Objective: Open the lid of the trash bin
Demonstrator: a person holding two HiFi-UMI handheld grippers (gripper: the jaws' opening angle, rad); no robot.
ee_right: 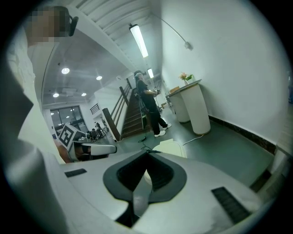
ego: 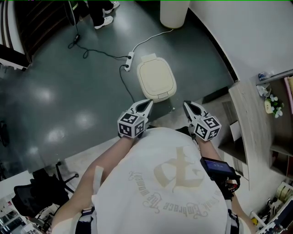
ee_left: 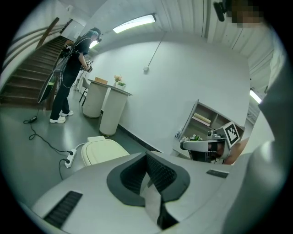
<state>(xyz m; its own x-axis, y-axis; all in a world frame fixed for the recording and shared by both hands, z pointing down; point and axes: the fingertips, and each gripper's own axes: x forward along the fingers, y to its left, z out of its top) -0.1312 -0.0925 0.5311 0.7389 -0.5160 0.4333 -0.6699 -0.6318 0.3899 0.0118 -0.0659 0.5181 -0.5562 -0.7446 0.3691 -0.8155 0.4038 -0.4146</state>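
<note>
The cream trash bin (ego: 156, 78) stands on the dark floor with its lid down flat; it also shows in the left gripper view (ee_left: 103, 153) and in the right gripper view (ee_right: 173, 147). My left gripper (ego: 146, 105) hovers just short of the bin's near edge, jaws pressed together with nothing between them (ee_left: 146, 154). My right gripper (ego: 187, 106) hangs to the bin's near right, apart from it, its jaws likewise closed and empty (ee_right: 147, 152). Neither gripper touches the bin.
A power strip (ego: 129, 61) with cables lies on the floor left of the bin. A white round column (ego: 174, 11) stands behind it by the wall. A person's feet (ego: 103, 13) are at the far back. A wooden shelf unit (ego: 254, 119) is at right, an office chair (ego: 36, 192) at lower left.
</note>
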